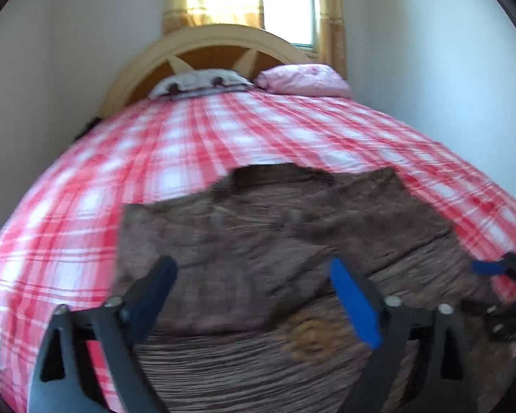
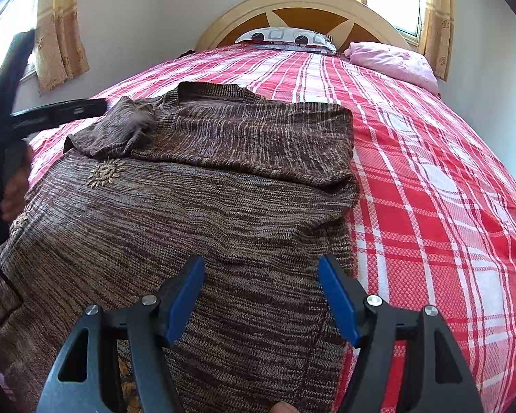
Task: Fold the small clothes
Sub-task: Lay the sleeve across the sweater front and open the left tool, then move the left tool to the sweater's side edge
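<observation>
left claw (image 1: 251, 275): jaws wide apart, tilted down over sweater (image 2: 196, 213), nothing held
right claw (image 2: 261, 275): apart, angled down above sweater hem
sweater: flat on bed (image 2: 430, 172)

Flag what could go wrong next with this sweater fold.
1. The folded sleeves lie loose and bunched; a tug may undo them.
2. The left tongs stand open above the sweater and could snag the knit.
3. The right tongs, open near the sweater's edge, might pinch the bedsheet too.

Brown marled sweater (image 2: 196, 213), red-white plaid bedspread (image 2: 430, 179), perhaps pink pillow (image 2: 392, 62)
</observation>
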Available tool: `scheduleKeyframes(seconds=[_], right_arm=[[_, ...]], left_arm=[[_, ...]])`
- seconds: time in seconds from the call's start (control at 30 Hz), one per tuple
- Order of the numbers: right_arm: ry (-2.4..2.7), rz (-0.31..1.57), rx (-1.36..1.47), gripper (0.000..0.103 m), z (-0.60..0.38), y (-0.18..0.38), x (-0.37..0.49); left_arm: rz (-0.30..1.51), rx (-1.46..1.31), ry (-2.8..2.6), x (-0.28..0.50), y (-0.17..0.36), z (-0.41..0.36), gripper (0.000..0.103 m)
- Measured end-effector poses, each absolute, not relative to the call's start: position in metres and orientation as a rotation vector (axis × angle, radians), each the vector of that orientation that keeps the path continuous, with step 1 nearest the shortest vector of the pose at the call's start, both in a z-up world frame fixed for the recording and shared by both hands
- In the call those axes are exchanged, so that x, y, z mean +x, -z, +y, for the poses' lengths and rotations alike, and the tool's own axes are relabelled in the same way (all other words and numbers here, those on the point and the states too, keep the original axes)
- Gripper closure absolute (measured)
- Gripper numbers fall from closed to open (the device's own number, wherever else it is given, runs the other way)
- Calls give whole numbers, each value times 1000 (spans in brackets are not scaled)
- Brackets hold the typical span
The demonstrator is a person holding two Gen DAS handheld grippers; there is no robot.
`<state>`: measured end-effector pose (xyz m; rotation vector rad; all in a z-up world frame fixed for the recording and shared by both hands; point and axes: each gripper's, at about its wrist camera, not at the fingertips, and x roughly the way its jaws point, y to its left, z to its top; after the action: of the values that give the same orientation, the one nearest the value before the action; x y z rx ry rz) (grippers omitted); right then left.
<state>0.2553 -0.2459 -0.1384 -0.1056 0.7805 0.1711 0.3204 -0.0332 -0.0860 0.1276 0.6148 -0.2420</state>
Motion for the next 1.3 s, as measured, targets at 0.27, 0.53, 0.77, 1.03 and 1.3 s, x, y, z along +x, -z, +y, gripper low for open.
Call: scheduleKeyframes(seconds=[0.27, 0.53, 0.77, 1.03, 1.3], right_arm=[[-260, 804, -46, 33, -231, 93, 256], [-360, 828, -217, 34, -128, 50, 318], [-364, 858, -405, 34, -44, 100, 369], [-66, 849, -341, 34, -83, 110, 428], [-14, 819, -74, 34, -170, 80, 418]], left_arm=[[747, 33, -99, 373, 117, 74, 1], [873, -30, -128, 387, 145, 81, 1], [888, -78, -103, 389, 149, 90, 0], [900, -129, -80, 391, 152, 94, 0], [894, -121, -82, 391, 151, 94, 0]])
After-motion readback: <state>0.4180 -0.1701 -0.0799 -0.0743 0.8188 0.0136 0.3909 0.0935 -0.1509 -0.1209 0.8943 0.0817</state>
